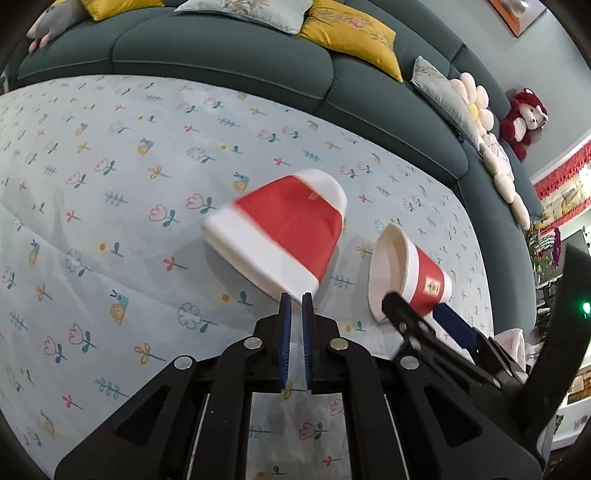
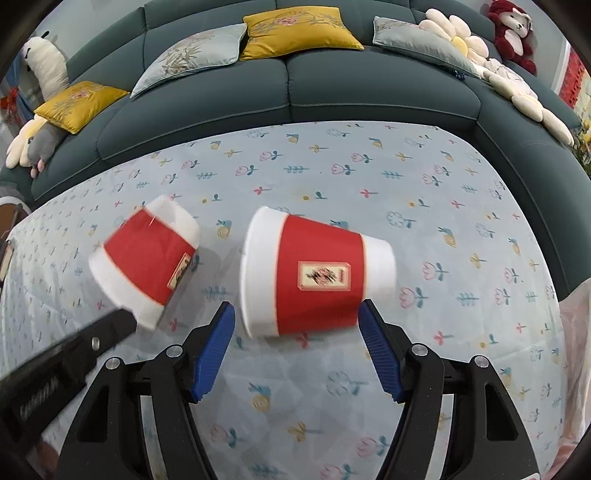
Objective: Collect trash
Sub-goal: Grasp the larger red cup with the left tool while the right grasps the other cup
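Note:
Two red paper cups with white bands lie on their sides on the flowered tablecloth (image 1: pixel 110 221). My left gripper (image 1: pixel 296 297) is shut on the white rim of the left cup (image 1: pixel 284 229), pinching its lower corner; the right wrist view shows that gripper's tip (image 2: pixel 127 319) at the same cup (image 2: pixel 147 258). The right cup (image 2: pixel 317 273) has a small label facing up, its mouth to the left. My right gripper (image 2: pixel 295 308) stands open, a blue pad on either side of the cup's near side without squeezing it. In the left wrist view the right gripper (image 1: pixel 417 304) straddles this cup (image 1: pixel 410 273).
A dark teal sofa (image 2: pixel 295 92) wraps round the table's far side and right side, carrying yellow and grey cushions (image 2: pixel 295 31) and plush toys (image 1: pixel 522 120). Something pale pink and crinkled (image 2: pixel 576 332) sits at the table's right edge.

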Available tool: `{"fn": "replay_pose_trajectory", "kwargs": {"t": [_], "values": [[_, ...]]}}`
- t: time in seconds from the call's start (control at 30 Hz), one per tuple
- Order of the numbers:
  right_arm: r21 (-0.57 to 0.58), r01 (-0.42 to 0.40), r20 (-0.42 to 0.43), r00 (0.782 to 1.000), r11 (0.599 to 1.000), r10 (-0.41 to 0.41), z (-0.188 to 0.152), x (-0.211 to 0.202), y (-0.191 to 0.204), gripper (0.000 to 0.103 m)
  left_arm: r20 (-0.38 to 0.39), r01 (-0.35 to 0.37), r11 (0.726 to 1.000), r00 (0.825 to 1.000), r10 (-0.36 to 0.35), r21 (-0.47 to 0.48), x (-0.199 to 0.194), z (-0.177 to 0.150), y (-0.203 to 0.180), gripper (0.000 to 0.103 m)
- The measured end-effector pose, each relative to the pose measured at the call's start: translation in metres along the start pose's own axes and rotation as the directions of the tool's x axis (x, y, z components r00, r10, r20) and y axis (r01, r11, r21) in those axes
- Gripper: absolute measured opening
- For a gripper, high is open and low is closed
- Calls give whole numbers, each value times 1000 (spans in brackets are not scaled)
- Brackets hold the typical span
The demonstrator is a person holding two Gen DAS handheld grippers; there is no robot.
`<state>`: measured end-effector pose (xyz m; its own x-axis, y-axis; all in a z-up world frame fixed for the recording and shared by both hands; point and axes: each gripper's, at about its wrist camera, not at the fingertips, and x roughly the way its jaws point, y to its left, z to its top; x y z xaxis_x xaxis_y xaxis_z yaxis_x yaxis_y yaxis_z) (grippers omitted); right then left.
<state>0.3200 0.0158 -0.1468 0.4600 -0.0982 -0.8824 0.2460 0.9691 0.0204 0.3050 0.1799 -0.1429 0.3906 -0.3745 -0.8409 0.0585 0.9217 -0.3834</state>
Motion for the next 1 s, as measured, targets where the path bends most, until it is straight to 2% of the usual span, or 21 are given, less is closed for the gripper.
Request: {"fn": "replay_pose_trajectory", "kwargs": {"t": [0.23, 0.33, 0.4, 0.43, 0.5, 0.6, 0.7, 0.93, 0.97, 1.0], "values": [[-24, 113, 9, 994, 993, -113, -1, 15, 1, 66, -21, 3, 1000, 1000, -4, -6, 4, -5, -1, 6], [-1, 131, 6, 991, 991, -131, -6, 14, -19, 58, -31, 10, 1000, 999, -10, 0, 7, -8, -6, 6], [22, 124, 1, 992, 992, -124, -7, 13, -33, 46, -36, 9, 1000, 999, -9, 4, 8, -11, -10, 8], [34, 116, -6, 993, 993, -115, -8, 12, -41, 42, -40, 9, 1000, 999, -9, 5, 9, -12, -11, 10], [45, 110, -14, 994, 993, -109, -8, 11, -51, 30, -45, 6, 1000, 999, -6, -3, 10, -14, -12, 33], [51, 91, -16, 996, 995, -90, -8, 8, -63, 16, -24, 2, 1000, 1000, -2, -2, 9, -14, -14, 37], [41, 62, -17, 998, 997, -61, -7, 6, -65, 11, -7, -11, 1000, 1000, 11, -4, 10, -12, -14, 42], [2, 29, -18, 999, 1000, -29, -4, 9, -55, 11, 15, -47, 999, 999, 47, -12, 23, -3, -10, 42], [-2, 29, -20, 999, 1000, -29, -4, 10, -54, 12, 15, -49, 999, 999, 49, -8, 25, -3, -11, 38], [-3, 31, -19, 999, 1000, -31, -3, 12, -54, 12, 14, -52, 999, 999, 52, -4, 26, -2, -12, 30]]}}
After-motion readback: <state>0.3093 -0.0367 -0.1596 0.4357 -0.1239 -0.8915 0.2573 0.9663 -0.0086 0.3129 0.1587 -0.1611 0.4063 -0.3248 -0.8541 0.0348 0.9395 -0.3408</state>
